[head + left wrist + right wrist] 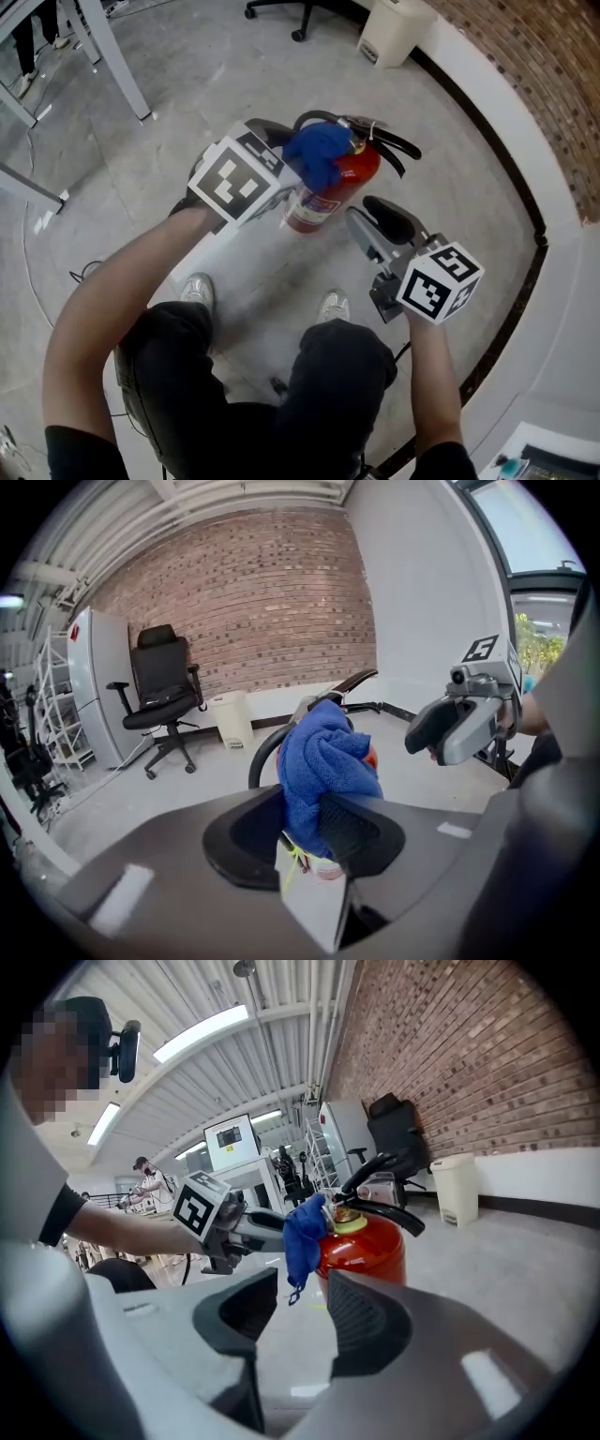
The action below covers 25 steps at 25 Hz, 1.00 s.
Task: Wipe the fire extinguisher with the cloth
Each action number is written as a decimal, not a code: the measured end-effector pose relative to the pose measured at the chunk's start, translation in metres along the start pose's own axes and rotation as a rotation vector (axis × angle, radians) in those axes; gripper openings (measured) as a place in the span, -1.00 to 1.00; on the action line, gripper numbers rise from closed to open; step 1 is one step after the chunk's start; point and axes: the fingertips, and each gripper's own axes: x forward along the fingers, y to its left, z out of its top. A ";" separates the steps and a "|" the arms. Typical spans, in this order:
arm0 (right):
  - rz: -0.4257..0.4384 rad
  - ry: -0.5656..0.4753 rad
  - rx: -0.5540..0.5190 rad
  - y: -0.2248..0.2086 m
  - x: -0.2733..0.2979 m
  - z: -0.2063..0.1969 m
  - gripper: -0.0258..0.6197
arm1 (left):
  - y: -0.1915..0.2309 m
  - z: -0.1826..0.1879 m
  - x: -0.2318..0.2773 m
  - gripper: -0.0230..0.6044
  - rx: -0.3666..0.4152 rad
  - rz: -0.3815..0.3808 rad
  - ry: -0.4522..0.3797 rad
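A red fire extinguisher (330, 192) stands on the floor in front of my feet, its black handle and hose (380, 141) at the top. A blue cloth (317, 153) is bunched against its neck. My left gripper (289, 185) is shut on that cloth (322, 761), which hides most of the extinguisher (372, 758) in the left gripper view. My right gripper (380, 225) is open and empty, to the right of the cylinder and apart from it. In the right gripper view the extinguisher (370, 1246) stands just beyond the spread jaws of the right gripper (305, 1309), with the cloth (302, 1227) hanging at its left.
A white bin (394, 28) and an office chair base (300, 14) stand further off. A curved white ledge with a dark baseboard (530, 225) runs along the right. Table legs (117, 61) are at the upper left. My shoes (197, 289) are just behind the extinguisher.
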 end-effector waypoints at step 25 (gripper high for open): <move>-0.039 -0.037 0.052 -0.013 -0.025 -0.029 -0.43 | -0.047 -0.033 0.008 -0.61 -0.060 0.001 0.076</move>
